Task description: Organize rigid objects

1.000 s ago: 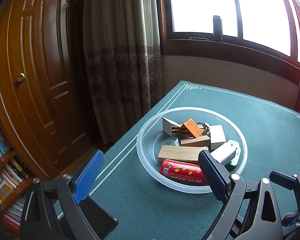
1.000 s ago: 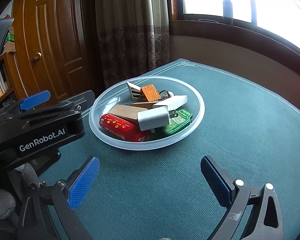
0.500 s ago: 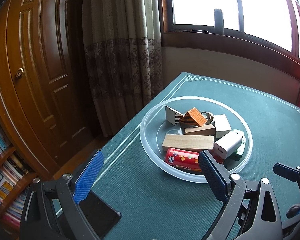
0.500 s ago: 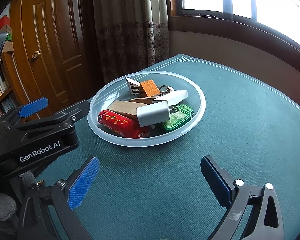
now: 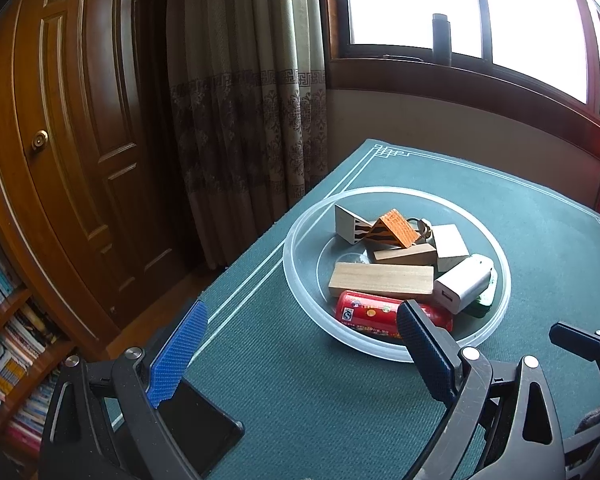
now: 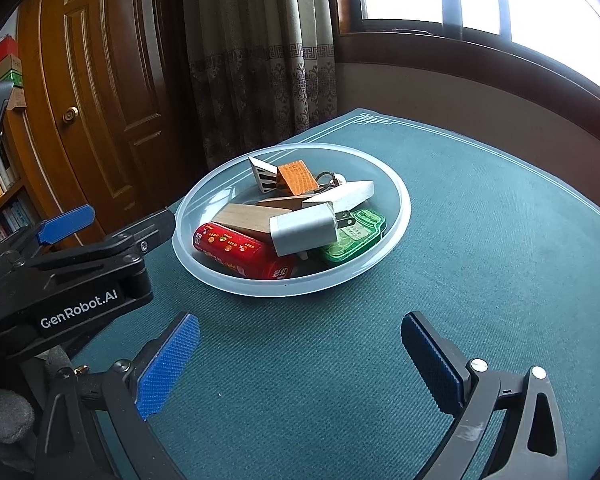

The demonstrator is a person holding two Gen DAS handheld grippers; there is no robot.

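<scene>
Both blue-padded tongs, left and right, gape wide and empty at lower frame; a careless grab could topple the piled clear plastic bowl.

Blown-out daylight from the window; door side dim, fisheye-bent edges.

Wooden door, patterned curtain, bright window — bookshelf at left.
</scene>
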